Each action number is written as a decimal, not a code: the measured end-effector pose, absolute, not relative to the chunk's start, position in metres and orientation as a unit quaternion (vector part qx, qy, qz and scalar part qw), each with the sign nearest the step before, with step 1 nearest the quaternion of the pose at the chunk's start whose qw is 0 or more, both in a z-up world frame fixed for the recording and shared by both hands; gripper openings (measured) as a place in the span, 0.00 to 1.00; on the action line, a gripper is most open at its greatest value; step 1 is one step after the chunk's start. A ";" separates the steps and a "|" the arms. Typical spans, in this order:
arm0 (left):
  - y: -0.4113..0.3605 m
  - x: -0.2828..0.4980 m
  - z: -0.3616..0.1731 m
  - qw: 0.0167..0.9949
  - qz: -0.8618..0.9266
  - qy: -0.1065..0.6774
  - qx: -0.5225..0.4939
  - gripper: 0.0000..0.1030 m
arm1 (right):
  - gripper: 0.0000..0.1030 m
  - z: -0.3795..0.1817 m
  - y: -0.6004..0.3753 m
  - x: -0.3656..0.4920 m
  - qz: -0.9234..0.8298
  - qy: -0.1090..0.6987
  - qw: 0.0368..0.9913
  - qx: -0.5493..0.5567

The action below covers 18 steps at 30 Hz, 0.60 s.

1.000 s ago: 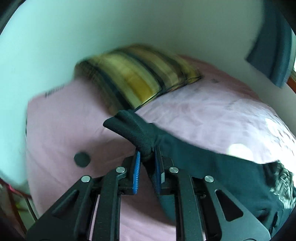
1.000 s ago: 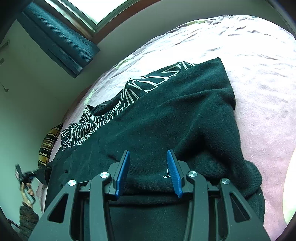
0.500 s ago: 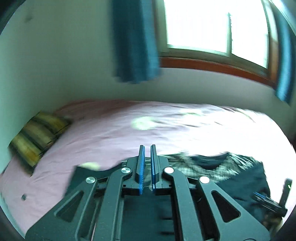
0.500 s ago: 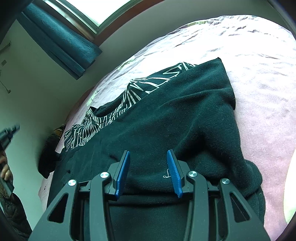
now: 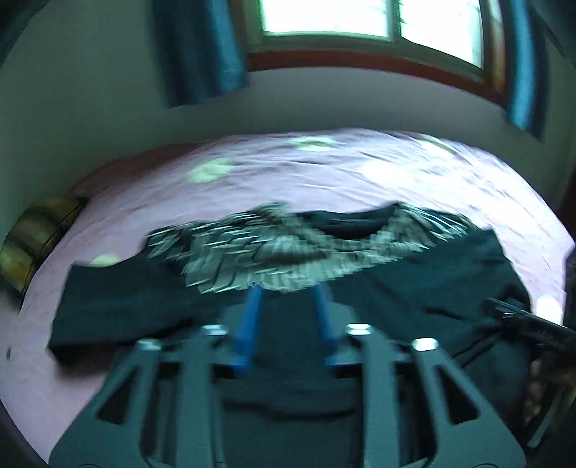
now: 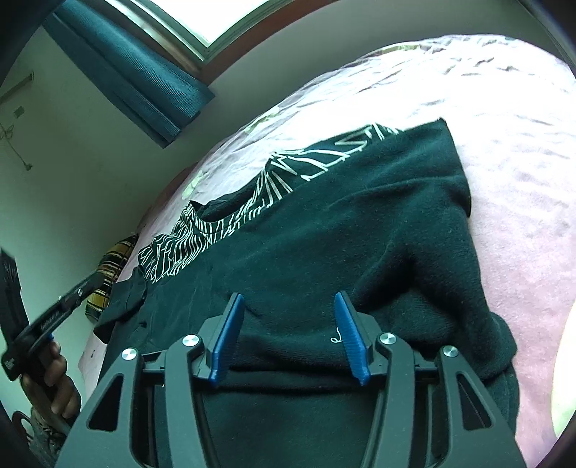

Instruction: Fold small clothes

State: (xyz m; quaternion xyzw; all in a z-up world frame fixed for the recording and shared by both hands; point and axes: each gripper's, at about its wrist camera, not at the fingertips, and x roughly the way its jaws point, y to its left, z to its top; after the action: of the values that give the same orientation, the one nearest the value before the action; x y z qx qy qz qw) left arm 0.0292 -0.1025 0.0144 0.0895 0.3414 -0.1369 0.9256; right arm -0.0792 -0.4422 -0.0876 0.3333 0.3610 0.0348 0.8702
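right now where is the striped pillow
The striped pillow sits at the far left edge of the pink bed in the left wrist view, by the wall, left of the dark sweater.

light: daylight from the window (image 5: 360, 21), blown out | my left view: smeared by motion blur | my right view: sharp | edges: fisheye bend, dark corners

blur: left-wrist view smeared | cut off: pillow (image 5: 34, 235) at left edge
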 end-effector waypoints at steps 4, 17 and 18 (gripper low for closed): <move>-0.017 0.037 0.008 0.937 -0.065 0.342 0.011 0.62 | 0.51 -0.052 -0.428 -0.082 0.046 0.333 0.881 0.334; 0.086 0.057 -0.028 0.909 -0.032 0.404 -0.100 0.71 | 0.52 -0.054 -0.241 0.117 0.321 0.428 0.765 0.359; 0.088 0.056 -0.027 0.908 -0.035 0.406 -0.100 0.71 | 0.52 -0.056 -0.230 0.129 0.319 0.429 0.770 0.347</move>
State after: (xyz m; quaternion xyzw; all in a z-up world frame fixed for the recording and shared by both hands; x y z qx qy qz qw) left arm 0.0564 0.0879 -0.0273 -0.1005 0.4060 -0.0349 0.9077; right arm 0.1289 -0.2299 -0.0558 0.3471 0.4292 0.3194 0.7703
